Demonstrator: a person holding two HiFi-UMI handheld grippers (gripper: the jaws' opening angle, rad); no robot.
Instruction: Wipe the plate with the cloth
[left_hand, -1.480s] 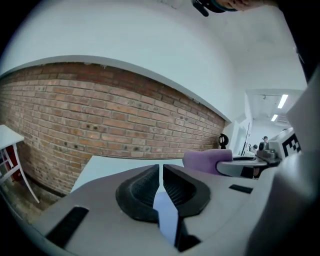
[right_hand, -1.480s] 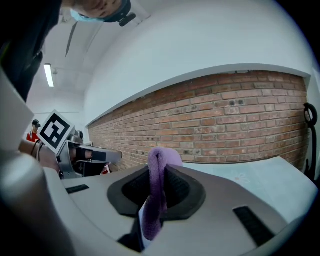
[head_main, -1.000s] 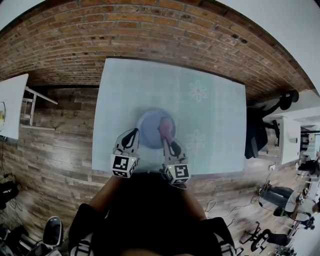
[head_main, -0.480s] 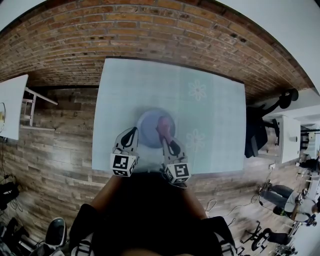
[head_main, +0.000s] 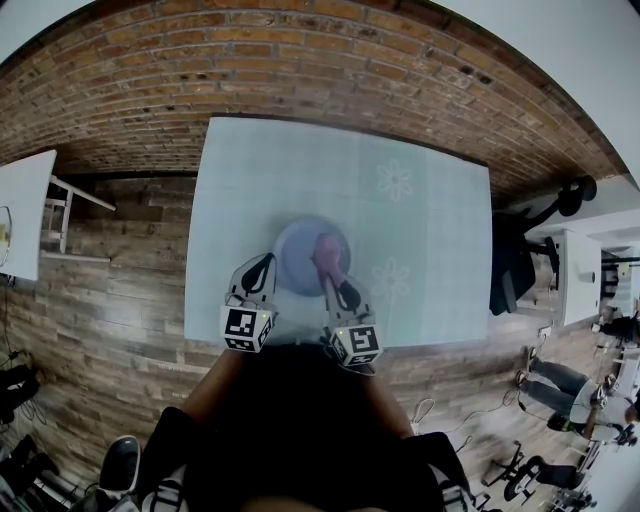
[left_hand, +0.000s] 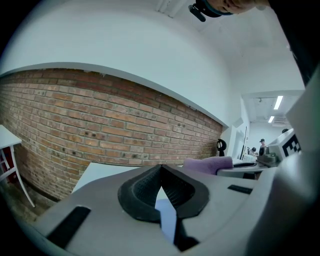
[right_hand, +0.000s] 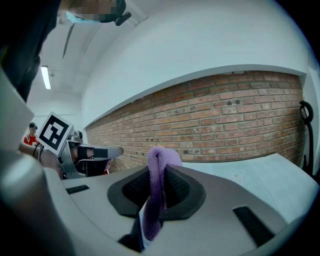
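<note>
Right fingers on cloth, seemingly over plate

Room around me: table with a pale blue top and flower prints. Brick wall behind its far edge, plain white wall above the brick. Wood-plank floor. White side table off the left edge, black office chair off the right. Ceiling strip lights on further back.

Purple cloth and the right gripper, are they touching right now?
Touching. In the right gripper view, the purple cloth is pinched between the jaws of the right gripper, with its fold poking up above them.
</note>
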